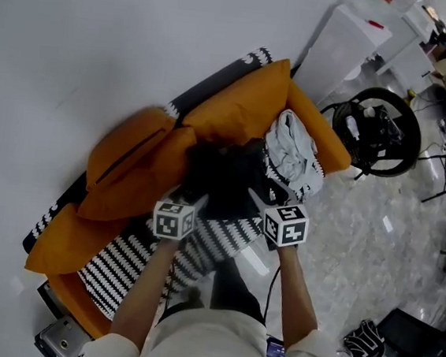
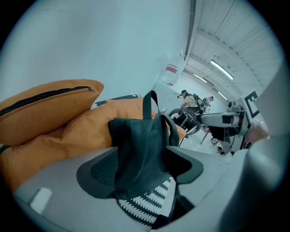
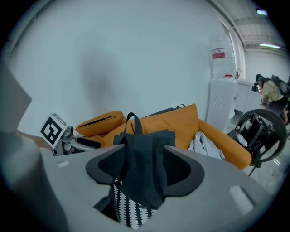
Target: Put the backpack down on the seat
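Note:
A black backpack (image 1: 221, 178) stands on the black-and-white patterned seat (image 1: 131, 265) of an orange sofa, leaning toward the orange back cushion (image 1: 239, 104). My left gripper (image 2: 142, 165) has its jaws wide apart, and the backpack's upper fabric (image 2: 138, 145) hangs loosely between them. On the other side, my right gripper (image 3: 146, 170) stands just as wide, with the backpack (image 3: 145, 158) and its top loop between the pads. In the head view the left gripper (image 1: 193, 202) and right gripper (image 1: 264, 200) flank the bag's front.
A loose orange pillow (image 1: 125, 163) lies at the sofa's left. A crumpled white and grey garment (image 1: 293, 153) sits at the right end. A steering-wheel rig (image 1: 378, 131) and a white cabinet (image 1: 344, 44) stand beyond the sofa on the marble floor.

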